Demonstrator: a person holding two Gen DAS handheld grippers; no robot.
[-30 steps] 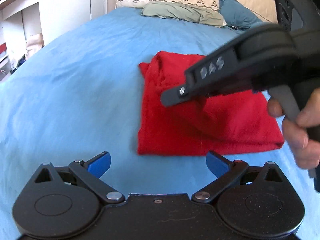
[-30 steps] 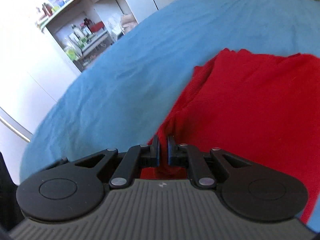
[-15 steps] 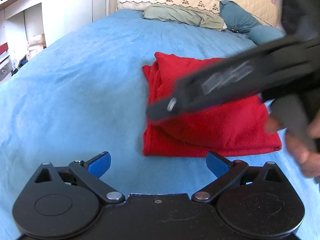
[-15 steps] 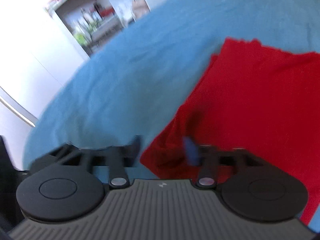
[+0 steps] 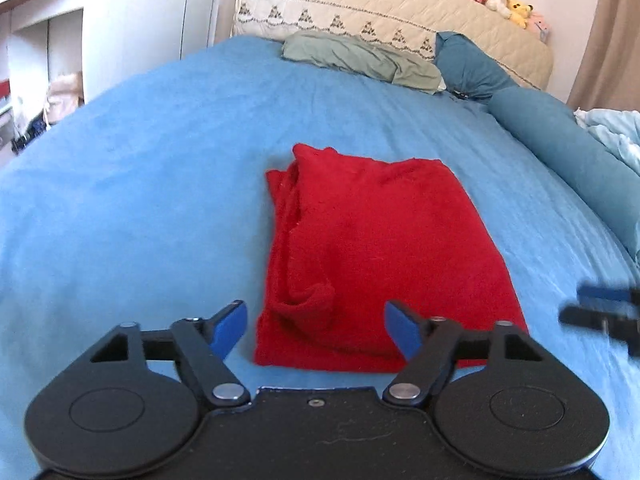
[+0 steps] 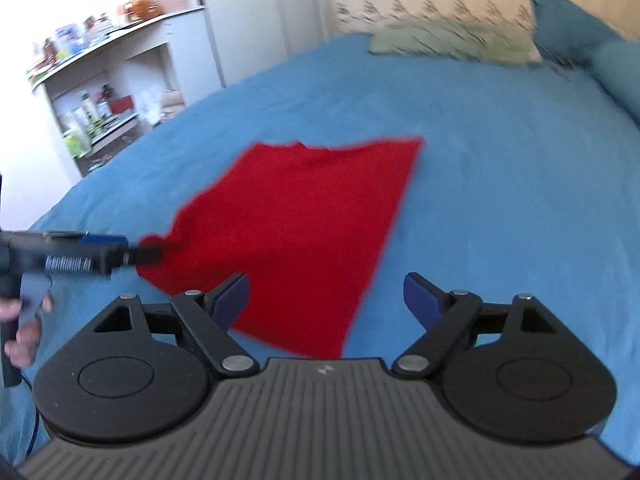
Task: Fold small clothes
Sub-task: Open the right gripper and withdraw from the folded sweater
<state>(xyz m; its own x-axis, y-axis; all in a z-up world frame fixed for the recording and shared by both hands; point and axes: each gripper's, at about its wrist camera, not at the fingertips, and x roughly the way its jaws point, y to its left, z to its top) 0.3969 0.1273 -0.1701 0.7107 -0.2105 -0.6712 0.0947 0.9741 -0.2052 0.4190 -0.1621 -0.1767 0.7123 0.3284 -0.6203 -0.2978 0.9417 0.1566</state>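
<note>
In the left wrist view, your left gripper (image 5: 314, 330) hangs low over the near edge of the red garment (image 5: 380, 248), which lies folded into a rough rectangle on the blue bed cover (image 5: 140, 184). Its jaws are closing, yet the blue pads have nothing pressed between them; the cloth's bunched near corner sits in the gap beyond the tips, so you appear to be lining up for a pinch there, probably because that lumpy corner is the loosest bit of the fold. At the right edge of this view your right gripper (image 5: 592, 312) shows only as a dark blur, off the cloth and over bare cover. A green cloth (image 5: 360, 58) and a teal bolster (image 5: 560, 148) lie well away near the headboard, out of your working area. In the right wrist view, your right gripper (image 6: 326, 300) is spreading its jaws with nothing in them; the garment (image 6: 304, 220) lies flat ahead of and partly below the tips, untouched, which suits a hand that is clear of the fold. The left gripper (image 6: 132, 254) reaches in from the left with its tip at the cloth's near left corner, and your hand (image 6: 24, 328) works its trigger.
</note>
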